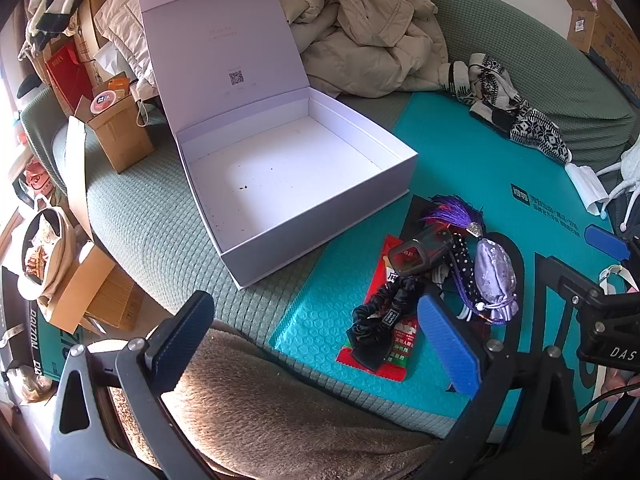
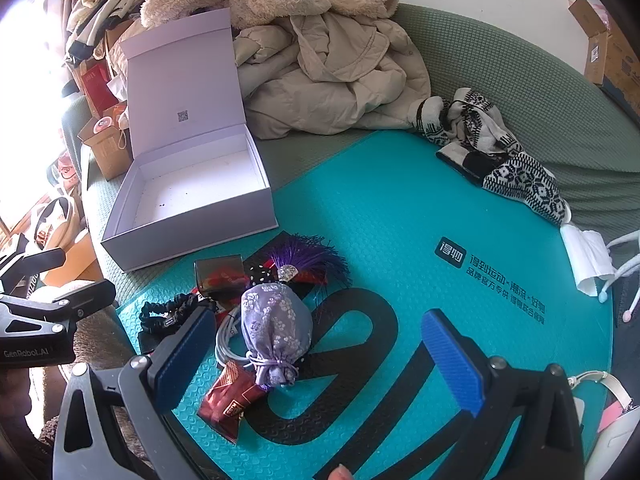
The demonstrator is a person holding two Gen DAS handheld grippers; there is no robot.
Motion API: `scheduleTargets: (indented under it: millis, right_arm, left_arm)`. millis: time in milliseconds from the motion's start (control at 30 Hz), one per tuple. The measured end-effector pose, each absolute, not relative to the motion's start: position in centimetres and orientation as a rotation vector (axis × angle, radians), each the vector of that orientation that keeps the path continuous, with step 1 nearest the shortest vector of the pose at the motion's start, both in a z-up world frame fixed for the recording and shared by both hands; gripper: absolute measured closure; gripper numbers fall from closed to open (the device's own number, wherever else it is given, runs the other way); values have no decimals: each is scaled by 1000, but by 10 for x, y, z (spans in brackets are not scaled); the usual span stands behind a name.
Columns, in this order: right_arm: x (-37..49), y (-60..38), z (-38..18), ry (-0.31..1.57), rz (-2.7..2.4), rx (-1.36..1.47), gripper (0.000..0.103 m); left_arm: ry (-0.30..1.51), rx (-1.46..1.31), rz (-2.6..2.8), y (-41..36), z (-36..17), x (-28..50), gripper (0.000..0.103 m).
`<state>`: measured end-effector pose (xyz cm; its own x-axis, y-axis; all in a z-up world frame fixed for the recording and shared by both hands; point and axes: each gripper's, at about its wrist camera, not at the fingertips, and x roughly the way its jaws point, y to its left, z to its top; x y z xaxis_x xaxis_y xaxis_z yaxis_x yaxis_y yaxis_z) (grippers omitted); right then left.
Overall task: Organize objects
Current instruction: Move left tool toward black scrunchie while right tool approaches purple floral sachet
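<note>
The white box [image 1: 304,184] stands with its lid [image 1: 220,44] upright at the back, so its inside is reachable from above and from the front. The teal mat [image 2: 400,208] lies bare right of the clutter pile [image 2: 264,312]. A heap of coats [image 2: 320,72] blocks the back, and a patterned scarf [image 2: 504,160] crowds the mat's far right edge

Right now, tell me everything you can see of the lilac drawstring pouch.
The lilac pouch is a small, plump bag of shiny satin-like fabric patterned with pale blossoms. Its neck is cinched shut with a knotted lilac cord at the end nearer the cameras. It lies on its side in the pile of small items on the teal mat, resting over a coiled white cable and touching a dark red packet. A purple tassel sits just beyond it. Neither gripper touches it.
</note>
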<state>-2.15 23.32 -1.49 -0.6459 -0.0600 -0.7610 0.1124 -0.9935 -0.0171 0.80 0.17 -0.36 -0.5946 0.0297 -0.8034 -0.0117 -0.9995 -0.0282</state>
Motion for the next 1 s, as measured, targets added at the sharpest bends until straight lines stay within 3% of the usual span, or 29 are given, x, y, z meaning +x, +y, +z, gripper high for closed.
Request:
scheduleTargets:
  millis: [533,1000]
  right_arm:
    - [-30,239,-38,26,-2679,1316,1]
    - [-44,240,-68,-31,-2580,1388,4]
  left_arm:
    - [-77,-1429,2677,12,-15,-5,3]
    - [-115,-1526,2581,12,-47,-22,12]
